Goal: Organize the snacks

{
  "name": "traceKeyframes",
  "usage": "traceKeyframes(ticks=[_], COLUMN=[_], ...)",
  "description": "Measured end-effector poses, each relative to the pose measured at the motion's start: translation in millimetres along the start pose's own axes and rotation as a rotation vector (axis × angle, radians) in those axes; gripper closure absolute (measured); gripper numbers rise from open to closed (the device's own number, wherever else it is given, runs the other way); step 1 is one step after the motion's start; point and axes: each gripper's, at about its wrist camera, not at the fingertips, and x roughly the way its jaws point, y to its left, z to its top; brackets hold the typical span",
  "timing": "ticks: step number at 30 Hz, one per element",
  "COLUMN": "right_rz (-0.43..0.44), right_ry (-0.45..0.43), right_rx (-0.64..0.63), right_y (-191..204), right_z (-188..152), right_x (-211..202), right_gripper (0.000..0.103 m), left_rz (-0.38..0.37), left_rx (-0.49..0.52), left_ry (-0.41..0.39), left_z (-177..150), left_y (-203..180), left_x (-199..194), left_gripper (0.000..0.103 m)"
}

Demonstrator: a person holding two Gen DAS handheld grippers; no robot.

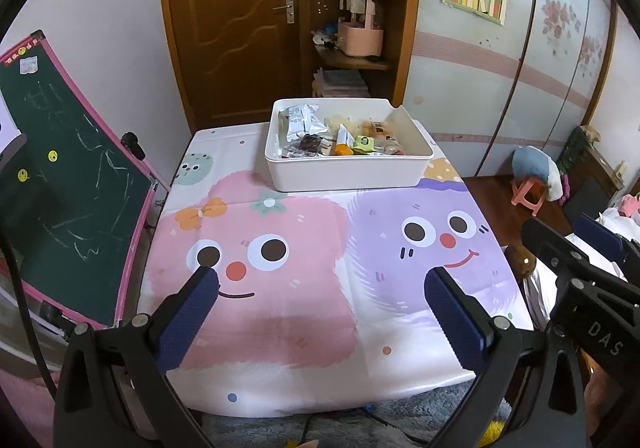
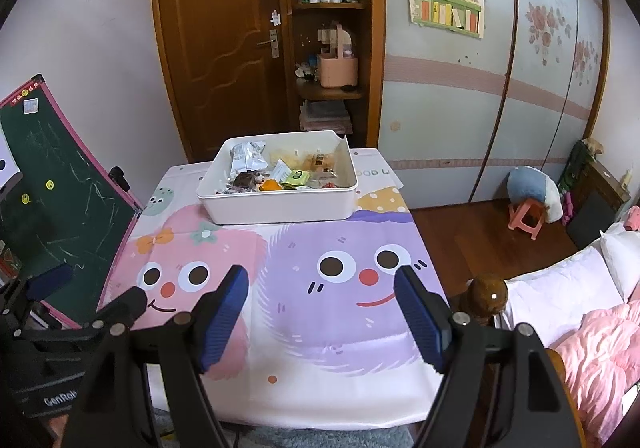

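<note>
A white plastic bin (image 1: 348,172) stands at the far end of the table, full of several wrapped snacks (image 1: 316,128): silver, brown, orange and green packets. It also shows in the right wrist view (image 2: 280,204), with the snacks (image 2: 276,172) inside. My left gripper (image 1: 322,282) is open and empty, above the near half of the table. My right gripper (image 2: 322,282) is open and empty, also over the near half, to the right of the left one. The right gripper shows at the right edge of the left wrist view (image 1: 576,236).
The table wears a cartoon cloth (image 1: 280,268) with pink and purple faces. A green chalkboard (image 1: 60,184) leans at the left. A wooden door and shelves (image 1: 352,28) stand behind. A bedpost (image 2: 486,294) and pink bedding (image 2: 592,360) lie at the right.
</note>
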Motion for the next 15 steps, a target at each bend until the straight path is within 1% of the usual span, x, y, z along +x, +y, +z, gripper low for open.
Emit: traceKeyframes(ticks=[15], right_rz=[0.0], right_ry=[0.015], right_rx=[-0.007], right_y=[2.4], right_z=[-2.9], right_x=[2.4], right_gripper=[0.027], left_rz=[0.005], left_rx=[-0.01], left_ry=[0.001], left_z=[-0.3], left_y=[0.6], left_x=[0.0], left_gripper=[0.001])
